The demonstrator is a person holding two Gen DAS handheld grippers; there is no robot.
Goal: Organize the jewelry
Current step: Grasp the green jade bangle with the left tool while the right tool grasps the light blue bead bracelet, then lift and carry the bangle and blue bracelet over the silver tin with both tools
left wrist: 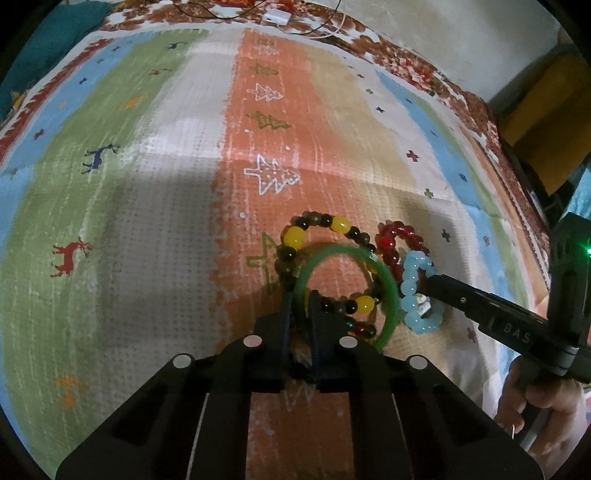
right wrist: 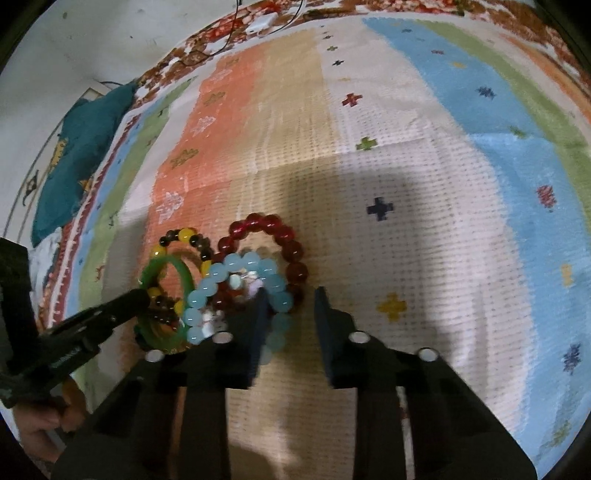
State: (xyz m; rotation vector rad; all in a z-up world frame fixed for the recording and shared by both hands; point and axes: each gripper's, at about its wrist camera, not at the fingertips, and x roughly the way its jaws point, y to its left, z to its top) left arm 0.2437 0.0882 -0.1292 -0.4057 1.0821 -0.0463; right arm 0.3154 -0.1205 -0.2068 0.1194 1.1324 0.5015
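Several bracelets lie bunched on a striped cloth. A green bangle (left wrist: pixel 388 284) overlaps a brown-and-yellow bead bracelet (left wrist: pixel 295 238). A red bead bracelet (left wrist: pixel 388 243) and a light blue bead bracelet (left wrist: pixel 410 291) lie to their right. My left gripper (left wrist: pixel 300 301) is nearly closed, its jaws pinching the green bangle's near-left rim together with the brown-and-yellow beads. My right gripper (right wrist: pixel 290 295) is open; its left finger rests on the light blue bracelet (right wrist: pixel 236 264), with the red bracelet (right wrist: pixel 291 245) just beyond. The green bangle (right wrist: pixel 184 271) shows at left there.
The striped cloth (left wrist: pixel 166 184) with tree and deer patterns covers a bed. A teal pillow (right wrist: pixel 81 155) lies at the far left edge. A white charger with cables (left wrist: pixel 277 16) sits at the far edge. A yellow object (left wrist: pixel 546 122) stands beyond the bed's right side.
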